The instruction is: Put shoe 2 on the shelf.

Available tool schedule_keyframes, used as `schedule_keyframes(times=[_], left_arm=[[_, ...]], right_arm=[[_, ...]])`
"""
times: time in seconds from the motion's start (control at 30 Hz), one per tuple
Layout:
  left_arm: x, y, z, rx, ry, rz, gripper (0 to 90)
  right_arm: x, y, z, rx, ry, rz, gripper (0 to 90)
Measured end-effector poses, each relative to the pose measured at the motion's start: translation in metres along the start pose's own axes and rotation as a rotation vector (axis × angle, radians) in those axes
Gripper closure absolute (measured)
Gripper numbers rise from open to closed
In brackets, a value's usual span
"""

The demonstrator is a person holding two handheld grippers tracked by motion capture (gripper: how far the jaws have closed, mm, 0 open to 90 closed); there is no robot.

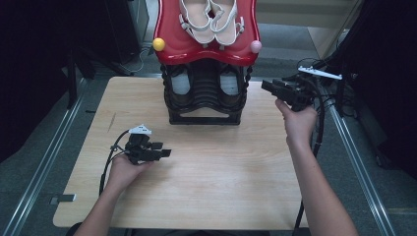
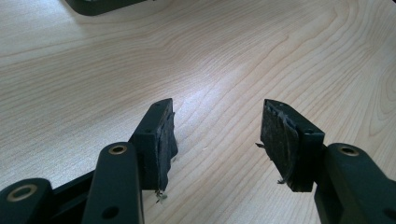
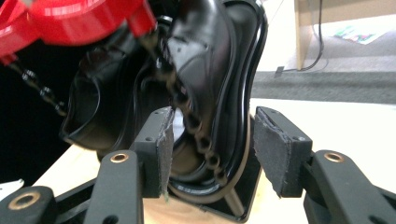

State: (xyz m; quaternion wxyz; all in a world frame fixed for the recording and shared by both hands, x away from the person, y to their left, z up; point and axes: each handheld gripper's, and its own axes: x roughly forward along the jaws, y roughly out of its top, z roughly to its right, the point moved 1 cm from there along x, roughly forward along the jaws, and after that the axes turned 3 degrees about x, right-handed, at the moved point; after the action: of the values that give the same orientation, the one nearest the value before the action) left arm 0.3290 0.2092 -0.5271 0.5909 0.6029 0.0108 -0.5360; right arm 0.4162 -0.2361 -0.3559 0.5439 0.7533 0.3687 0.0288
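A two-tier shoe rack stands at the back middle of the wooden table (image 1: 221, 167). Its red top tier (image 1: 172, 46) carries a pair of white sandals (image 1: 211, 19). The black lower tier holds black shoes (image 1: 180, 86). My left gripper (image 1: 164, 150) lies low over the table's left part, and its jaws stand open (image 2: 217, 135) over bare wood. My right gripper (image 1: 268, 86) hovers just right of the rack and points at it, still apart from it. Beyond its open jaws (image 3: 212, 140) I see a glossy black shoe (image 3: 205, 51) behind a beaded black post (image 3: 187, 112).
A yellow ball (image 1: 158, 44) and a pink ball (image 1: 255, 46) cap the red tier's front corners. Black cables (image 1: 319, 98) hang off the table's right edge. Metal rails (image 1: 44, 162) run along both sides of the table. Dark furniture stands at the left and right.
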Motion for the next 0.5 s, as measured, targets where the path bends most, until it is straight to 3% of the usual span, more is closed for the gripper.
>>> schedule_keyframes(times=[0.2, 0.5], left_arm=[[0.000, 0.000, 0.000, 0.003, -0.001, -0.004, 44.7], [0.001, 0.000, 0.000, 0.008, 0.003, -0.013, 44.6]], right_arm=[[0.002, -0.026, 0.004, 0.011, 0.021, -0.029, 48.5], [0.006, -0.064, 0.020, 0.067, 0.048, -0.060, 48.4]])
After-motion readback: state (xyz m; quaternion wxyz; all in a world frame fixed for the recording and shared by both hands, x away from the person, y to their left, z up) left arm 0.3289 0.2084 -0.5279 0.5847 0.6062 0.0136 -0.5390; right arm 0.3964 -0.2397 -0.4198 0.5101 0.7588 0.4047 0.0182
